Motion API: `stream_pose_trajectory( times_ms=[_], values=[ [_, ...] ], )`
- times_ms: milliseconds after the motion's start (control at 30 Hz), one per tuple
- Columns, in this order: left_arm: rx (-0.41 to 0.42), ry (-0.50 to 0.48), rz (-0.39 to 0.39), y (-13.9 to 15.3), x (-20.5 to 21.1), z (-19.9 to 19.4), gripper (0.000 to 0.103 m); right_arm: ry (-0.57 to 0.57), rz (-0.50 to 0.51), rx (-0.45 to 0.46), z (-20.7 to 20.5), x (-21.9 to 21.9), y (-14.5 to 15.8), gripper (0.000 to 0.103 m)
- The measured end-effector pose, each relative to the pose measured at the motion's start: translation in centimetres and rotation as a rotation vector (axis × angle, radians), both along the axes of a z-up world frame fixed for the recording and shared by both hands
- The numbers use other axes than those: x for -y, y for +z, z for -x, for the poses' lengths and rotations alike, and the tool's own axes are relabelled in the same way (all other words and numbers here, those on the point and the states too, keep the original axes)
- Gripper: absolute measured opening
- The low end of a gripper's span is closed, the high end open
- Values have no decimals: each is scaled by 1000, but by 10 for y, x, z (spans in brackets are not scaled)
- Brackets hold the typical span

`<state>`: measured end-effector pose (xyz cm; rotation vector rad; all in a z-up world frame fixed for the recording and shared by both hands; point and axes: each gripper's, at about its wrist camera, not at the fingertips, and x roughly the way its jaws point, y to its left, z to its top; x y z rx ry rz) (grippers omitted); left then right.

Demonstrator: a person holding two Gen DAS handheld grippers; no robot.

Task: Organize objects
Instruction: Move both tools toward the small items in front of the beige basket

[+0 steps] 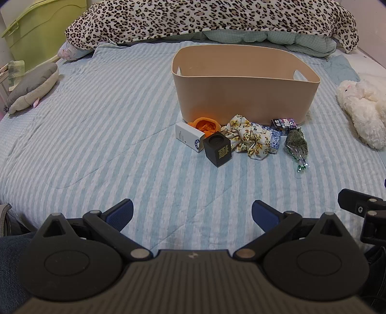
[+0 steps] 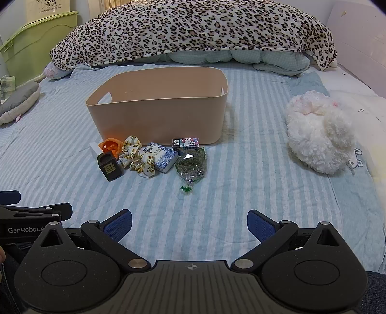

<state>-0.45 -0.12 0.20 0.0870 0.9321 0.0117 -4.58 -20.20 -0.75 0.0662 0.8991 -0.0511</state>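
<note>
A beige bin (image 1: pixel 243 94) (image 2: pixel 159 116) stands on the striped bed. In front of it lie a white box (image 1: pixel 189 136), an orange item (image 1: pixel 205 125) (image 2: pixel 111 145), a black cube (image 1: pixel 217 149) (image 2: pixel 110 167), a floral scrunchie (image 1: pixel 248 140) (image 2: pixel 136 157), a blue-white box (image 2: pixel 164 157), a small cartoon box (image 1: pixel 284 123) (image 2: pixel 185 143) and a clear bag of green bits (image 1: pixel 296 145) (image 2: pixel 191 166). My left gripper (image 1: pixel 192 213) and right gripper (image 2: pixel 189 223) are both open and empty, low over the near bed, well short of the items.
A leopard-print pillow (image 1: pixel 205 19) lies at the head of the bed. A white plush toy (image 2: pixel 318 135) lies right of the bin, a grey plush (image 1: pixel 33 84) at the far left. A green storage box (image 1: pixel 36 31) stands beside the bed.
</note>
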Motion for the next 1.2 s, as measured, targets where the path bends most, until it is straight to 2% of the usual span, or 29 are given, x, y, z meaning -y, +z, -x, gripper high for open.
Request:
stream_pose_trajectory(
  times_ms=[1200],
  values=[
    [-7, -12, -5, -3, -2, -8, 103, -15, 22, -20, -10, -1, -2, 103]
  ],
)
